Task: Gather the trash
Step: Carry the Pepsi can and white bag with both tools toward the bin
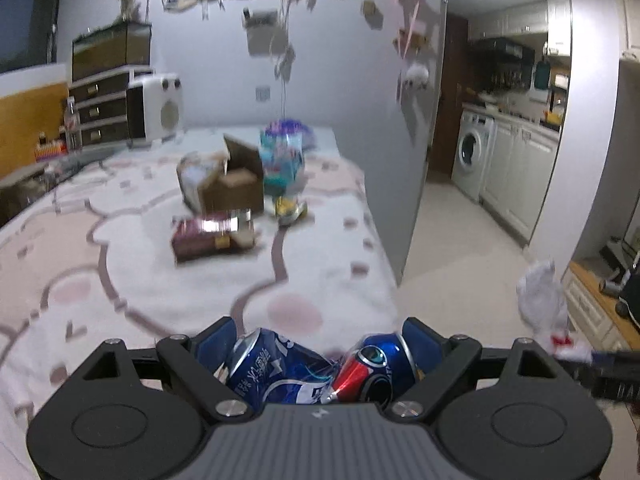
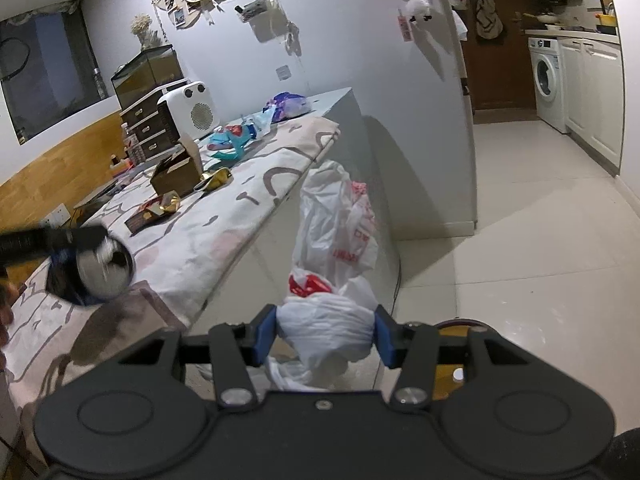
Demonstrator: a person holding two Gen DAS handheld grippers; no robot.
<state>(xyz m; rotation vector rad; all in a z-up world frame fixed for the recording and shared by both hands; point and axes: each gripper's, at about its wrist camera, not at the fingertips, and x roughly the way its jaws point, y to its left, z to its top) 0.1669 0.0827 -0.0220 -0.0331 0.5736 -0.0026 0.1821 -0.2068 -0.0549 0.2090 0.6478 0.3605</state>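
My left gripper (image 1: 320, 344) is shut on a crushed blue and red soda can (image 1: 288, 368), which lies crosswise between the blue pads above the near edge of the bed. The right wrist view shows the same can (image 2: 100, 268) from its end, blurred, held over the bed's corner. My right gripper (image 2: 326, 332) is shut on the bunched neck of a white plastic bag (image 2: 336, 216) with red print, which hangs beside the bed over the tiled floor. That bag (image 1: 544, 300) shows at the right edge of the left wrist view.
On the pink-patterned bed cover (image 1: 120, 264) lie a brown cardboard box (image 1: 236, 184), a maroon flat box (image 1: 208, 240), a colourful wrapper (image 1: 280, 160) and a gold wrapper (image 2: 216, 178). A white heater (image 2: 192, 112) and drawers stand behind. Tiled floor (image 2: 540, 240) opens right toward a washing machine (image 2: 546, 76).
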